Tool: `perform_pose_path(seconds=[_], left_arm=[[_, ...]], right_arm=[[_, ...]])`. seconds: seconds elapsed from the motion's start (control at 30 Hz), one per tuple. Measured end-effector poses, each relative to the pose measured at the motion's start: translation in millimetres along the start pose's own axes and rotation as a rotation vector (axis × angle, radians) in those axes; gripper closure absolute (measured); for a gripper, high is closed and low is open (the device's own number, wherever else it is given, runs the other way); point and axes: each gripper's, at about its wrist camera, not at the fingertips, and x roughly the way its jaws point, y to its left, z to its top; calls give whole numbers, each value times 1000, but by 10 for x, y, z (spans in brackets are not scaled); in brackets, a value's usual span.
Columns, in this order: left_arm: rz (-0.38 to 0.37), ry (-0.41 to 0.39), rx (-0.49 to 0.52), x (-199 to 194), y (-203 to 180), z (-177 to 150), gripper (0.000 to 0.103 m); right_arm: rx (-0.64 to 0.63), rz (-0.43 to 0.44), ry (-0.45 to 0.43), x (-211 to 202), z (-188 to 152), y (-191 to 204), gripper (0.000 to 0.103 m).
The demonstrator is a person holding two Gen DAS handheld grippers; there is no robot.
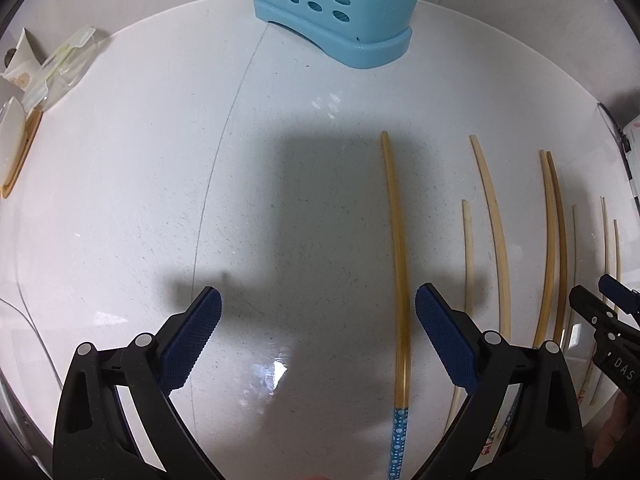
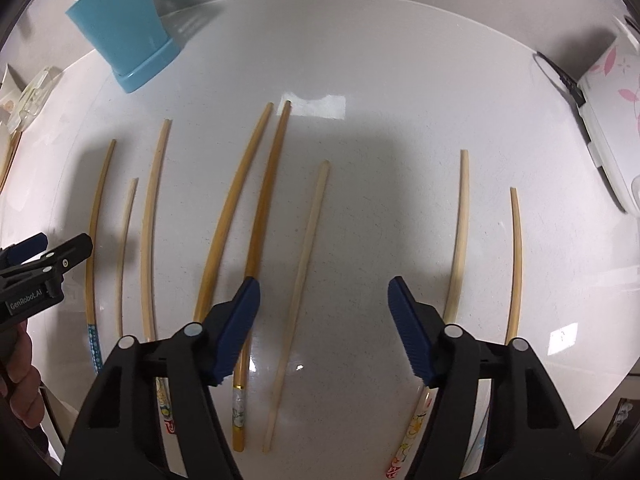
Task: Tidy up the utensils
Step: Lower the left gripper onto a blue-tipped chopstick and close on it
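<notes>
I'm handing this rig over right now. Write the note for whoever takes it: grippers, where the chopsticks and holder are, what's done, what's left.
Left gripper: open, empty, low over the table; the chopstick with the blue dotted end lies between its fingers, nearer the right one.
Right gripper: open, empty; the pale plain chopstick lies between its fingers.
Eight chopsticks lie loose, roughly parallel on the table.
The blue perforated holder stands at the far edge; something pokes out of its top in the right wrist view, too cropped to identify.
Left: grip each chopstick and put it in the holder.

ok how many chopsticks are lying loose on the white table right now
8 wooden chopsticks: three at left, a touching pair plus one pale stick between the right gripper fingers, two at right. Gripper bodies may hide more.
</notes>
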Motion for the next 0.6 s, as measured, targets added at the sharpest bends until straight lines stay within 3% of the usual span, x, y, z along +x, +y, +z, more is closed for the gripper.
perform_pose_path(seconds=[0.17,0.27,0.37,0.6], left_arm=[[3,19,-12,45,8,-16,13],[2,13,-2,24,-4,-18,21],[2,19,8,1,-46,-16,31],[-7,21,30,-49,-95,-27,67]], right_arm=[[6,10,30,8,-57,9,55],[-1,9,36,5,-61,42,60],[-7,9,43,-7,-63,86,68],[-18,14,76,-27,-35,201,92]])
